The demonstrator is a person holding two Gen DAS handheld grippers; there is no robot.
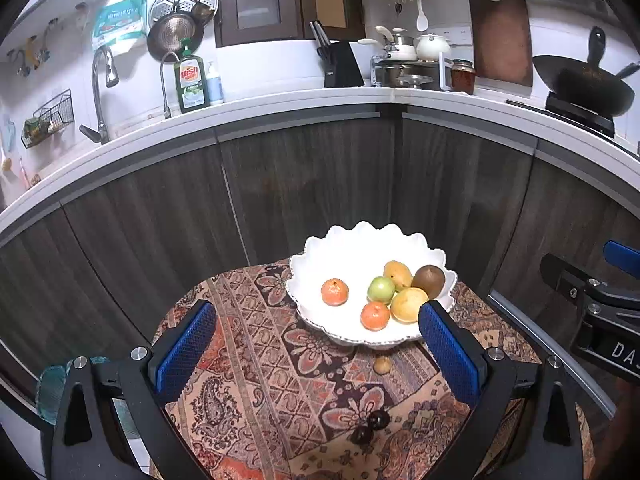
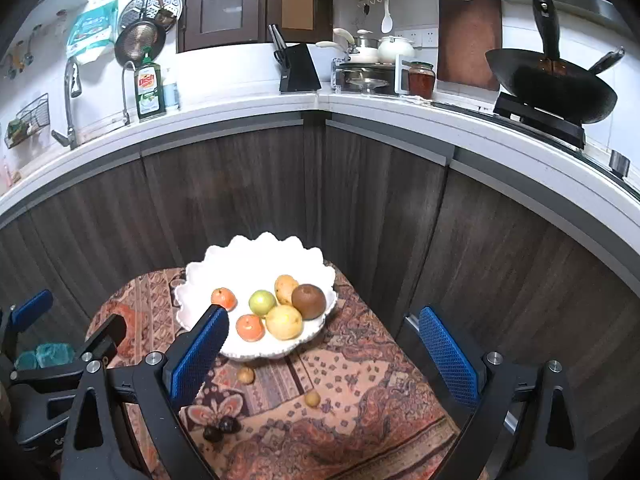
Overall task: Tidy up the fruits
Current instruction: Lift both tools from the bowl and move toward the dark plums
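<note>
1. The left gripper [image 1: 316, 352], blue-padded jaws spread wide, holds nothing and hangs over the patterned paisley tablecloth [image 1: 256, 360].
2. Two dark round plum-like fruits [image 1: 370, 426] lie touching on the cloth, not yet collected.
3. A small tan round fruit [image 1: 382, 365] sits just in front of the white scalloped ceramic bowl [image 1: 360, 240]; a second small tan fruit [image 2: 312, 399] lies near it.
4. The bowl already holds six fruits: two orange tangerines [image 1: 334, 291], a green one, two yellow ones and a brown kiwi [image 1: 429, 281].
5. The right gripper [image 2: 324, 352] is likewise wide open and empty.
6. Judging by this, four loose fruits remain.
</note>
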